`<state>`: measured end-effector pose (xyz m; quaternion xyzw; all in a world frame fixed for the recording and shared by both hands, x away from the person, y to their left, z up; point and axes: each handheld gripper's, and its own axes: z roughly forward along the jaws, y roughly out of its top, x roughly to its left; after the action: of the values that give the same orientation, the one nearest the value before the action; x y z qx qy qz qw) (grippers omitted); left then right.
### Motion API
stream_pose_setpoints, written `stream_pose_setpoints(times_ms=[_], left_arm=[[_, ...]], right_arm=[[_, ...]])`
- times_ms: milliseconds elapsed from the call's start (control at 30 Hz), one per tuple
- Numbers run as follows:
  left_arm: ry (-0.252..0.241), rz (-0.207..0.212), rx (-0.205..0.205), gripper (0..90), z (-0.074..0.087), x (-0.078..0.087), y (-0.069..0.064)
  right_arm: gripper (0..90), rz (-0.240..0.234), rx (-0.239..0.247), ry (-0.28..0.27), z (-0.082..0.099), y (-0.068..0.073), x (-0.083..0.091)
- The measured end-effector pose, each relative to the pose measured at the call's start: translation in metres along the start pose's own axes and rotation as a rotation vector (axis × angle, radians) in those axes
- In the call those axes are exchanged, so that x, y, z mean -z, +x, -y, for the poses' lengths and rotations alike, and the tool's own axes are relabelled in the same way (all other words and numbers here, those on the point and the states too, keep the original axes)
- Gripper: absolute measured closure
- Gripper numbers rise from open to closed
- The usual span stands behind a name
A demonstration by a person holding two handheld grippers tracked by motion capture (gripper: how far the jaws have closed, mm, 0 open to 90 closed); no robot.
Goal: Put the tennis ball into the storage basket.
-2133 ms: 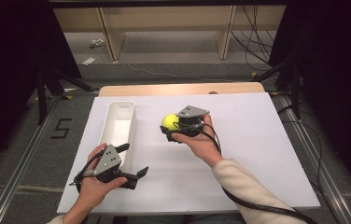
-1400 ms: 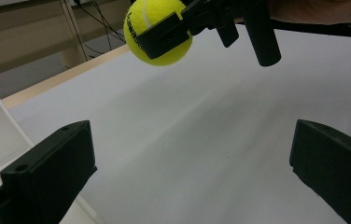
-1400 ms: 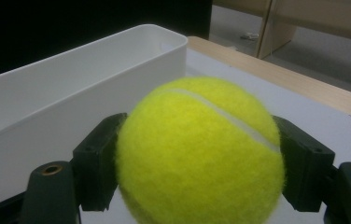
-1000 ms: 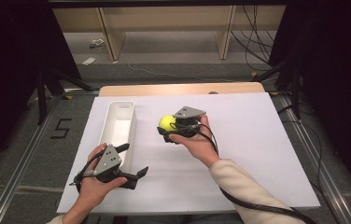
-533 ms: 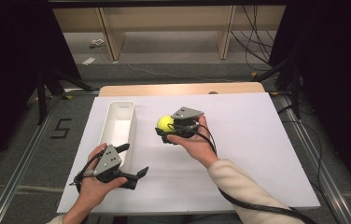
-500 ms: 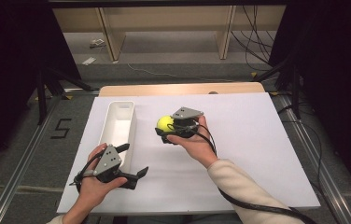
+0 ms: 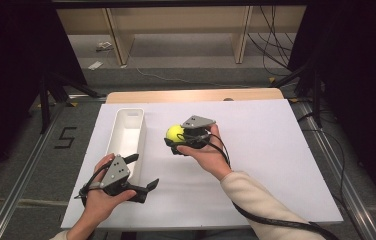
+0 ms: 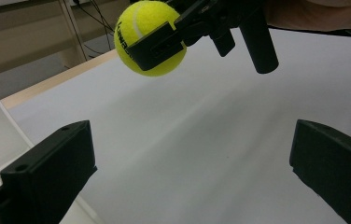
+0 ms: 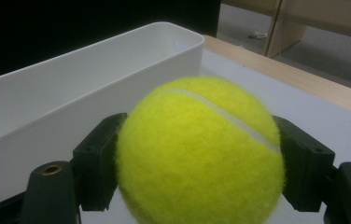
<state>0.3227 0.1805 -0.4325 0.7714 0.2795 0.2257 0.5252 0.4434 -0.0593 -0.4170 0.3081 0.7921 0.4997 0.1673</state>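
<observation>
A yellow tennis ball (image 7: pixel 175 133) hangs above the white table cover, clamped between the jaws of my right gripper (image 7: pixel 176 140). In the right gripper view the ball (image 9: pixel 200 154) sits close up with a black jaw pressed on each side. A long white bin (image 7: pixel 126 136) lies just left of the ball, its rim (image 9: pixel 89 51) close behind it. My left gripper (image 7: pixel 143 172) rests near the table's front left, beside the bin's near end, open with nothing between its jaws. From the left gripper view the ball (image 8: pixel 149 37) shows high up, held by the other gripper.
A white sheet (image 7: pixel 256 150) covers the table, with a strip of bare wood (image 7: pixel 191 95) at the far edge. Black cables (image 7: pixel 276 220) trail from the grippers. Wooden shelving legs (image 7: pixel 118 45) stand on the floor beyond.
My right gripper has carried the ball a little to the left, closer to the bin. The left gripper has stayed where it was.
</observation>
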Motion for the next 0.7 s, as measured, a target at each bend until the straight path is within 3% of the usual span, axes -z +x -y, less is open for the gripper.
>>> stream_pose_setpoints(times_ms=[700], left_arm=[[0.000, 0.009, 0.002, 0.0, 0.0003, -0.0006, -0.0007]], right_arm=[[26.9, -0.014, -0.004, 0.001, -0.0053, 0.0037, -0.0048]])
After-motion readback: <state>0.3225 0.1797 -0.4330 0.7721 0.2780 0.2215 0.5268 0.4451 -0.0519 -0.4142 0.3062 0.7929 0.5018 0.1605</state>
